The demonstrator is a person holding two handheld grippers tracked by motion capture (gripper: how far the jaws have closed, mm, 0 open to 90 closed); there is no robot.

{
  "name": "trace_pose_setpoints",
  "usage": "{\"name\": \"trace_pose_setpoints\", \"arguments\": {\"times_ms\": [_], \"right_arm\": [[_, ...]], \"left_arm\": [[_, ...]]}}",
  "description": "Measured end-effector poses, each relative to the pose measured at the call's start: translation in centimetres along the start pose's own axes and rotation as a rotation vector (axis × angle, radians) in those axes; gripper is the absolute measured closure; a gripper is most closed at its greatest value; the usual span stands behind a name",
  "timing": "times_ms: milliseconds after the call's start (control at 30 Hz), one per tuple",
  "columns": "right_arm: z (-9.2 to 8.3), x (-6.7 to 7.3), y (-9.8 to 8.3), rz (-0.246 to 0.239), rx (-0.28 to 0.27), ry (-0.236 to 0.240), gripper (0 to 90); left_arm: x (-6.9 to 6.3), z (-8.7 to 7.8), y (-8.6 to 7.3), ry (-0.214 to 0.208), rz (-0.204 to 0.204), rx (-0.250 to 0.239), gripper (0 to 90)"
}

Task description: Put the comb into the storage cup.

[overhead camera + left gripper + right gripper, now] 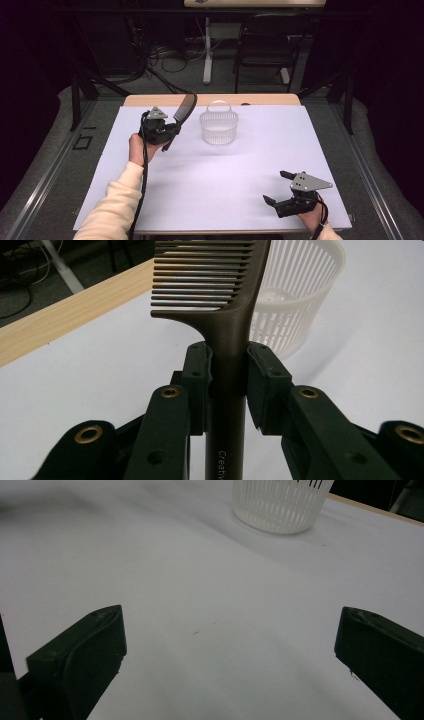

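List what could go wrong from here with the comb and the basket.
The left gripper clamps the comb only on its slim handle, so the long toothed end could pivot or slip. The white slotted basket looks light and stands unsupported; a nudge from the comb might tip or push it, since the right gripper rests open, far away.

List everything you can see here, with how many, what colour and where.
comb: one, dark brown, clamped by its handle in the left gripper, teeth end raised beside the basket
basket: one, white slatted plastic with a handle, far middle of the table
table: one, white sheet over a wooden top
chair: one, black, behind the table
left gripper: one, black, far left, jaws shut on the comb
right gripper: one, black, near right, jaws open
sleeve: one, cream, bottom left
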State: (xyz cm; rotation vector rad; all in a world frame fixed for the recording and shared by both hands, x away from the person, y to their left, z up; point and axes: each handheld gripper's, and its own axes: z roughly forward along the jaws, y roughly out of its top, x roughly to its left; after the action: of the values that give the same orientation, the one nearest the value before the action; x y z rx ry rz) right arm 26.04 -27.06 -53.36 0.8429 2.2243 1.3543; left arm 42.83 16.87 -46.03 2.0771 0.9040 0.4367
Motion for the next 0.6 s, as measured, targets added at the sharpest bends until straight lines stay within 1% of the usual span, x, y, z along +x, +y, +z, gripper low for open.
{"name": "trace_pose_setpoints", "arguments": {"times_ms": [533, 600], "right_arm": [[0.0, 0.0, 0.0, -0.003, -0.001, 0.0, 0.0], [0.0, 0.0, 0.0, -0.003, -0.002, 0.0, 0.0]], "left_arm": [[-0.3, 0.3, 1.2, -0.006, 0.021, 0.0, 72.0], [-0.4, 0.3, 1.4, -0.007, 0.018, 0.001, 72.0]]}}
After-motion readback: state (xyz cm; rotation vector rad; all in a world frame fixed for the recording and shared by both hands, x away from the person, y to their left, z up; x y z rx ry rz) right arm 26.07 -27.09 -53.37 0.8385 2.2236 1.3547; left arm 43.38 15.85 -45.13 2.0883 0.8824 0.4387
